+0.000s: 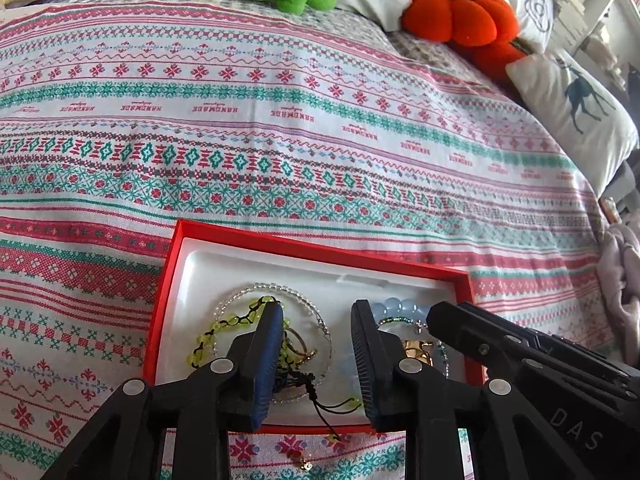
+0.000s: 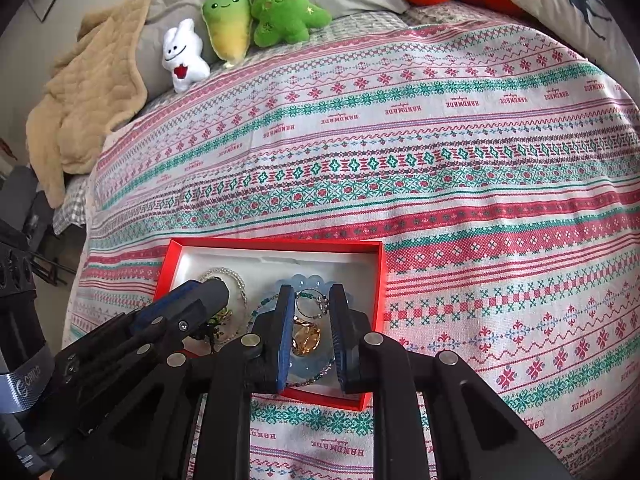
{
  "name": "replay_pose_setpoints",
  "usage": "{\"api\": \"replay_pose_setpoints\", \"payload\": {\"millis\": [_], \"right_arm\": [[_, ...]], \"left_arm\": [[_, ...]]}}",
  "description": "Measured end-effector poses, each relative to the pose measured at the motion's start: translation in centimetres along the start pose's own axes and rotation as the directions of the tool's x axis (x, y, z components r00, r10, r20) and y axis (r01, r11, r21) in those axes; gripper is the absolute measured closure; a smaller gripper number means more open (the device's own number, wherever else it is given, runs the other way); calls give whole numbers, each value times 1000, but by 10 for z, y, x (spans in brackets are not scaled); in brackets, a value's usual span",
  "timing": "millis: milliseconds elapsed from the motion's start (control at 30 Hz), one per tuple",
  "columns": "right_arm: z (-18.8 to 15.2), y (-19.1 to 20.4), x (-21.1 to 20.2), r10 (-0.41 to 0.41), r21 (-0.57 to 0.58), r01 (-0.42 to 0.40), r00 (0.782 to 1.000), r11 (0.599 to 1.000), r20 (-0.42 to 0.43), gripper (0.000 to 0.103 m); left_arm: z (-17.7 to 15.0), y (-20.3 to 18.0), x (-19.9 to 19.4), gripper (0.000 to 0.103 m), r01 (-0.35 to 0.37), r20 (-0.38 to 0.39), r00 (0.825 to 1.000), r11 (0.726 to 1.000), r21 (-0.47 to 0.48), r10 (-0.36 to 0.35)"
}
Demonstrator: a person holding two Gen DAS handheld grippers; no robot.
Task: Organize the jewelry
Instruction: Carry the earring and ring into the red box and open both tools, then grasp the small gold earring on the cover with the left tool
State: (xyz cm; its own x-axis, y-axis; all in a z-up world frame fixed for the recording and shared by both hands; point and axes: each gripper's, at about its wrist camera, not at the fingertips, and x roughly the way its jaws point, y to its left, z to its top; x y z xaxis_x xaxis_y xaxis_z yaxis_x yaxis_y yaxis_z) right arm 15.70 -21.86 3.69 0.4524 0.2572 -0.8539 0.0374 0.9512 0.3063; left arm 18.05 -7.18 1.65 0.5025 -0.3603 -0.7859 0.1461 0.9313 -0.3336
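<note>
A red box [image 1: 176,240] [image 2: 382,280] with a white liner lies on the patterned bedspread and holds the jewelry. My left gripper [image 1: 318,312] is open over its near left part, above a clear bead necklace [image 1: 236,294] and a yellow-green bead bracelet on black cord [image 1: 208,334], whose cord [image 1: 324,420] trails over the near rim. My right gripper [image 2: 312,292] is open over the right part, its fingers either side of a gold ring [image 2: 306,338] lying inside a pale blue bead bracelet [image 2: 308,280], with a thin green bead chain [image 2: 310,294] there too.
A small gold charm [image 1: 306,465] lies on the bedspread [image 1: 280,140] just outside the box's near rim. Plush toys [image 2: 256,20], an orange pumpkin cushion [image 1: 460,16], a deer pillow [image 1: 576,104] and a beige blanket [image 2: 88,92] line the far edge.
</note>
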Motion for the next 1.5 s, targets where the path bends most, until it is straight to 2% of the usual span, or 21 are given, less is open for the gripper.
{"api": "replay_pose_setpoints", "payload": {"millis": [167,333,533,600,667,733,800,933,1100,1300,1500], "right_arm": [[2,-2,-6,21,11,-21,1000,1000,5,83],[0,-2,-16,14,-12,-14,1000,1000,13,62],[-7,2,-30,7,-29,-7,1000,1000,12,60],[-12,7,-34,-6,-54,6,1000,999,3,60],[-18,12,-37,-13,-78,12,1000,997,-7,57],[-24,15,-39,-18,-95,15,1000,995,-21,48],[-30,18,-41,-25,-113,20,999,993,-35,44],[-40,21,-41,-37,-130,29,997,991,-66,41],[-52,21,-37,-63,-132,50,993,990,-102,39],[-72,20,-26,-116,-162,90,980,983,-161,39],[-95,20,-16,-164,-214,117,962,970,-217,39]], "left_arm": [[-2,2,-12,63,-39,5,999,999,11,39],[-8,4,-22,55,-83,-15,996,996,30,84],[-19,11,-39,37,-101,-46,994,994,34,103],[-24,14,-42,27,-113,-64,991,993,44,116],[-29,19,-44,27,-133,-76,988,990,50,137],[-33,23,-46,26,-147,-96,984,988,51,152],[-38,28,-47,25,-157,-116,980,986,49,162],[-48,35,-49,21,-169,-151,973,984,56,176],[-66,37,-48,21,-181,-190,962,979,97,197],[-92,40,-40,21,-199,-253,939,967,159,234],[-108,42,-39,21,-195,-276,930,961,195,244]]}}
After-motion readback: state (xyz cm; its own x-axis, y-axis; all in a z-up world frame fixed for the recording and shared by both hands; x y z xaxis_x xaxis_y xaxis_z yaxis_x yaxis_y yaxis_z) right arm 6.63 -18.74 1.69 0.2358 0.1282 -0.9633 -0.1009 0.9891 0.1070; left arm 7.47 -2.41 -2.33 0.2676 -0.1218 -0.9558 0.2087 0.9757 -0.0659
